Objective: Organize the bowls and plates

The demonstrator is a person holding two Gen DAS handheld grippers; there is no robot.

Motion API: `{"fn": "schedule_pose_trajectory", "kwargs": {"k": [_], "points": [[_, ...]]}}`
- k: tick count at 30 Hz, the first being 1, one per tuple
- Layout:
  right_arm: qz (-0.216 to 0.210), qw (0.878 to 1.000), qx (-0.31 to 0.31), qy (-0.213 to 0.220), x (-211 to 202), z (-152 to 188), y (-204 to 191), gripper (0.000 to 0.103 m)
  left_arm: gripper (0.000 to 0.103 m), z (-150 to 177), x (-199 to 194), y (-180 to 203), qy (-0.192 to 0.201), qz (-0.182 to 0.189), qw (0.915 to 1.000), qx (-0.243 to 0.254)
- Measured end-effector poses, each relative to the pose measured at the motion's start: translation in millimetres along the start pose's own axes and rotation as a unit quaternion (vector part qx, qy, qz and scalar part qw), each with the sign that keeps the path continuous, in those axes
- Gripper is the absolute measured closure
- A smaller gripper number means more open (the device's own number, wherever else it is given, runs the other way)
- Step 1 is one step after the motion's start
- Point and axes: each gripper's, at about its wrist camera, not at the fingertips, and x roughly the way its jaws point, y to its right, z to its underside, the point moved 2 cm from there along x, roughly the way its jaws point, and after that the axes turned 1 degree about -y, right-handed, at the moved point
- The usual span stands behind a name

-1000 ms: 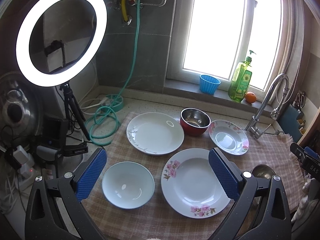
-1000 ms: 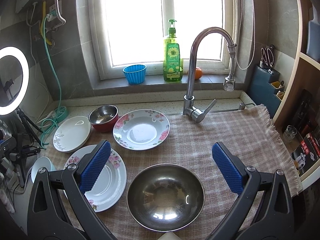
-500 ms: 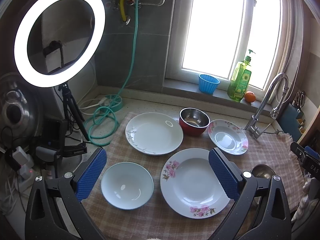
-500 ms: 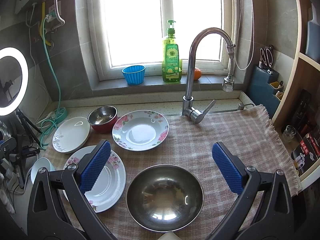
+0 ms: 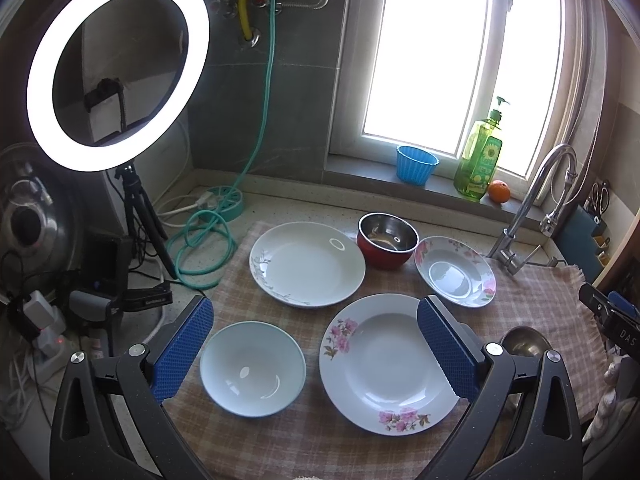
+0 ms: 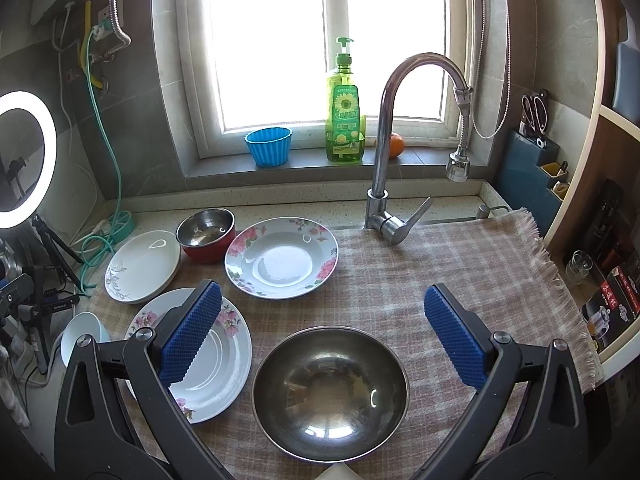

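Both the left gripper and right gripper hang wide open and empty over the checked cloth, its plates and bowls spread singly, likely awaiting stacking.

Three plates, white and two floral, lie flat; a red bowl far, a pale bowl and a steel bowl near.

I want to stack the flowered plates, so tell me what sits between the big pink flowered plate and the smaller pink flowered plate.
Nothing: only bare checked cloth separates big plate from smaller plate, clearest in the left wrist view.
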Motion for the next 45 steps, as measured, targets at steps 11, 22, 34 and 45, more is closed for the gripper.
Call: {"fn": "schedule_pose_trajectory", "kwargs": {"k": [11,22,34,45], "points": [[0.000,1.000,-0.001,-0.001,0.2,1.1,-0.6,0.000,0.001,0.6,-0.7,0.0,0.000,0.001,1.0000,-0.001],[-0.006,1.000,-0.009,-0.009,3.5,7.3,-3.8,0.000,0.001,3.1,0.5,0.5,-0.007,0.003,1.0000,-0.003],[-0.084,0.993,-0.052,-0.059,33.4,5.7,-25.4,0.004,0.004,27.2,7.3,2.9,-0.049,0.020,0.9986,-0.011],[-0.170,0.967,-0.074,-0.177,87.6,15.4,-50.3,0.035,0.033,55.7,22.9,-5.3,-0.119,0.075,0.9877,-0.069]]}}
